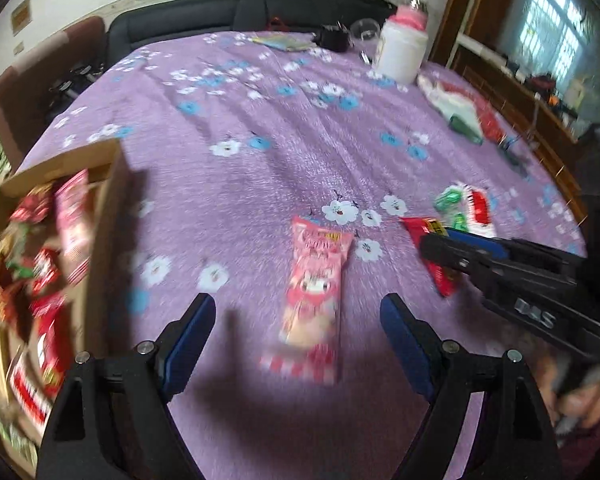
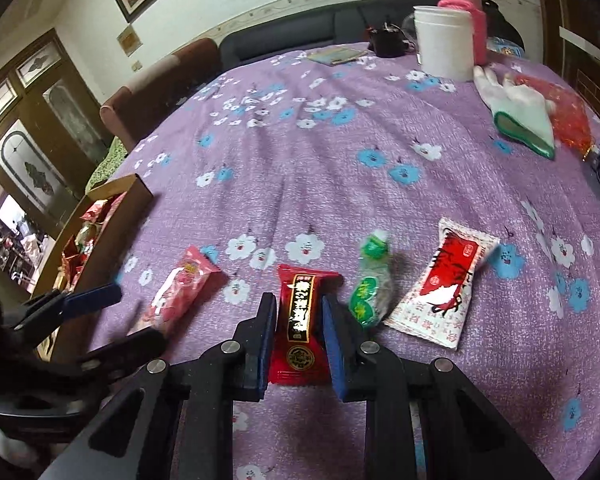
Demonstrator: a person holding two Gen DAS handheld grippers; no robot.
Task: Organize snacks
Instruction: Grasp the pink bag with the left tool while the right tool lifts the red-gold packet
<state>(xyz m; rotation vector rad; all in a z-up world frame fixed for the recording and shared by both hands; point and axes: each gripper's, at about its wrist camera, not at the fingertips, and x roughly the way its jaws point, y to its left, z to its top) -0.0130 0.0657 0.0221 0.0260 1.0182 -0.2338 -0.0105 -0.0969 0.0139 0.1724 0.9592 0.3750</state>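
On the purple flowered tablecloth [image 2: 300, 160] the red snack packet [image 2: 300, 320] with the black and gold label is the landmark, lying close to the near edge. Left of it lies a pink packet [image 2: 180, 292], and further left, at the table's edge, stands an open cardboard box [image 2: 134, 196] that already contains several red and pink packets. Just right of the red packet lies a small green packet [image 2: 370, 284], and beyond that a white packet with red print [image 2: 444, 284]. Far behind the red packet, near the back of the table, stand a white tub [image 2: 444, 42] and a jar with a pink sleeve [image 2: 464, 0], and to the back right lie a white glove with a green cuff [image 2: 520, 116] and a red mesh bag [image 2: 568, 116]. Nothing stands between the packets and the box; the cloth there is bare. The right gripper [image 2: 298, 308] has its jaws narrow, one blue pad on each long side of the red packet, pressing on it while it lies on the cloth. The left gripper [image 1: 296, 312] is over the pink packet [image 1: 314, 300] with its jaws wide apart; the packet is between the fingers but they do not touch it, and this view is blurred. In the left wrist view the right gripper [image 1: 440, 246] comes in from the right onto the red packet [image 1: 436, 264].
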